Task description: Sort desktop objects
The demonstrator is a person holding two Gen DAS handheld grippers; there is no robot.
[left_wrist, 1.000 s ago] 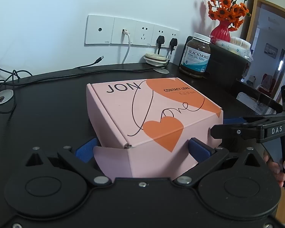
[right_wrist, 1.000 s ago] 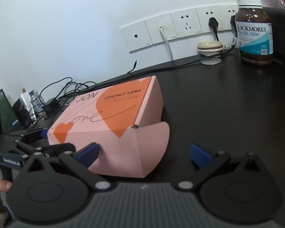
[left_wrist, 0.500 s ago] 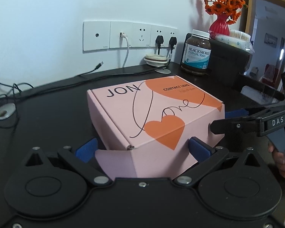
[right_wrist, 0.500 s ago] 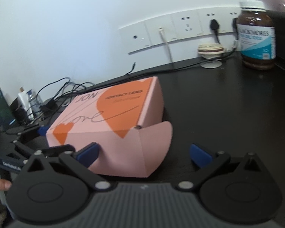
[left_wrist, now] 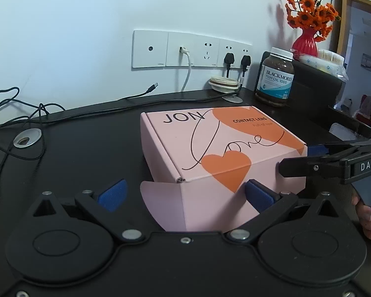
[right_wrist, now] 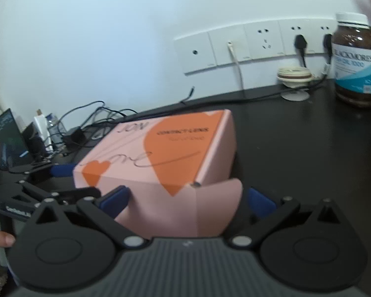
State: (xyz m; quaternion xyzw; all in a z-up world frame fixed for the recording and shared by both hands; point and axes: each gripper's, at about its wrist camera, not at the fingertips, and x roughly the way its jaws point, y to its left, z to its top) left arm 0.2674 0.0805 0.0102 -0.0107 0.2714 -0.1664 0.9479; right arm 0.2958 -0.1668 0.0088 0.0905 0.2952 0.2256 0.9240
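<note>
A pink cardboard box (left_wrist: 225, 148) with orange hearts and "JON" lettering lies on the black desk (left_wrist: 86, 153). My left gripper (left_wrist: 185, 193) is open, its blue pads spread around the box's near corner and loose flap. My right gripper (right_wrist: 185, 198) is open too, its jaws straddling the box's (right_wrist: 165, 153) other end, left pad (right_wrist: 113, 198) touching the pink face. The right gripper's fingers (left_wrist: 316, 153) show against the box's right side in the left wrist view. The left gripper (right_wrist: 49, 173) shows at the box's left end in the right wrist view.
A brown Blackmores bottle (left_wrist: 275, 79) stands at the back right next to a black box with a red vase of orange flowers (left_wrist: 306, 39). Cables (left_wrist: 24, 113) trail along the wall under the sockets (left_wrist: 190, 49). Electronics (right_wrist: 10, 143) crowd the desk's far left.
The right gripper has moved in so its jaws now straddle the box's end. The left gripper has shifted so the box sits further right between its pads.
</note>
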